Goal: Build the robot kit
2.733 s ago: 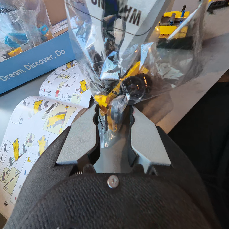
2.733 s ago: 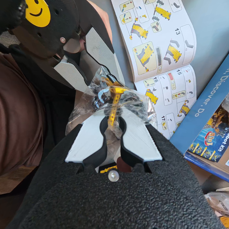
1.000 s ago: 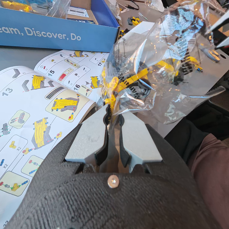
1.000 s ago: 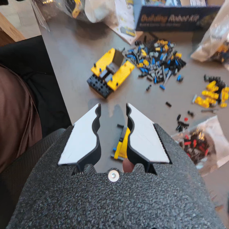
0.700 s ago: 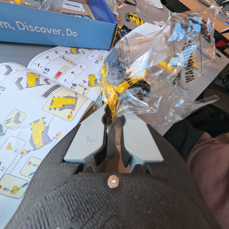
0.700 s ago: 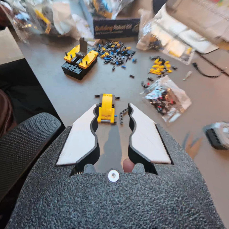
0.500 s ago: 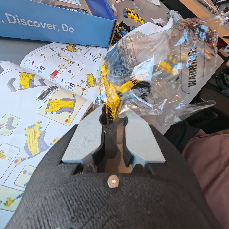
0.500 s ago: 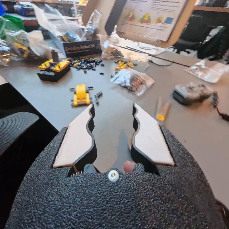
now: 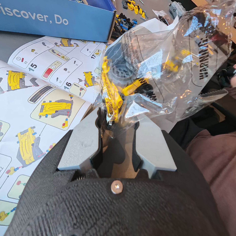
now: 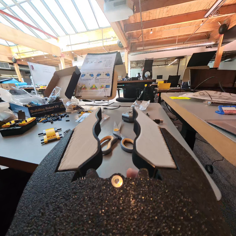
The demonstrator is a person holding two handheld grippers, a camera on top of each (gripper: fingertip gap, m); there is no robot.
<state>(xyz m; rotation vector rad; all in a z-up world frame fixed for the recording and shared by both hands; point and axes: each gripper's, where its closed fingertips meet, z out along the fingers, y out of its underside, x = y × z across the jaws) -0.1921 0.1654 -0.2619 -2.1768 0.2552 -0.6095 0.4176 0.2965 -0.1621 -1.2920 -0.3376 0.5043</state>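
Observation:
My left gripper (image 9: 116,118) is open, and the lower corner of a clear plastic bag (image 9: 159,63) lies loosely between its jaws, against the left finger. The bag holds yellow beams, a grey wheel hub and black parts, and hangs over the table edge beside the open instruction booklet (image 9: 51,89). My right gripper (image 10: 116,111) is open and empty, low over the grey table (image 10: 25,146). A pair of scissors (image 10: 118,135) with grey and orange handles lies on the table between and just beyond its fingers.
A blue kit box (image 9: 57,19) stands behind the booklet. A small yellow assembly (image 10: 51,135), a black and yellow assembly (image 10: 16,125), loose small pieces (image 10: 51,116), a grey block (image 10: 127,115) and a document stand (image 10: 98,76) are on the table. Another table (image 10: 191,114) stands to the right. The left gripper is farther from the small yellow assembly (image 10: 51,135), some 35 cm, than the right, some 25 cm.
My left gripper's jaws have spread apart, loosening their hold on the bag. My right gripper let go of the bag, swung right across the table and now points over the scissors.

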